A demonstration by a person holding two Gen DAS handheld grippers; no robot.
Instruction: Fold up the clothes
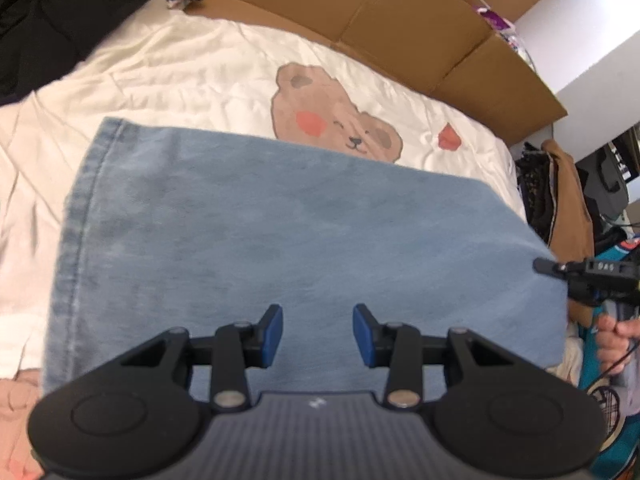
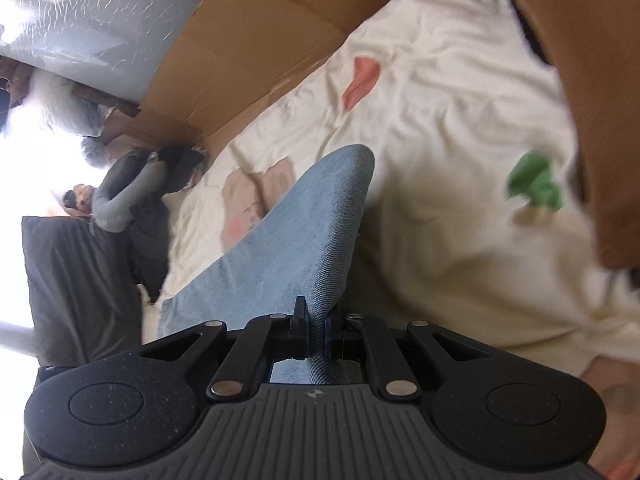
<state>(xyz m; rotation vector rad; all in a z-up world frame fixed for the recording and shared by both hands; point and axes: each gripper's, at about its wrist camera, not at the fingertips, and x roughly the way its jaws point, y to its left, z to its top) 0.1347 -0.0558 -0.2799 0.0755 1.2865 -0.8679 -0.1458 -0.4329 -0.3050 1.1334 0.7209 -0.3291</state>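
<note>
A light blue denim garment (image 1: 280, 232) lies folded on the cream bedsheet (image 1: 180, 68), its hemmed edge on the left. My left gripper (image 1: 318, 334) hovers just over its near part, blue pads apart with only flat cloth beneath them. In the left wrist view my right gripper (image 1: 560, 267) comes in from the right edge, pinching the garment's right corner, with a hand behind it. In the right wrist view the right gripper (image 2: 317, 334) is shut on a fold of the denim (image 2: 304, 232), which rises off the bed in a ridge.
The sheet carries a brown bear print (image 1: 328, 112) and red patches. Flattened cardboard (image 1: 360, 12) borders the bed's far side. Dark clothes (image 1: 60, 12) are piled at the far left, more clothes (image 1: 560, 200) hang off the right edge, and a green scrap (image 2: 536, 184) lies on the sheet.
</note>
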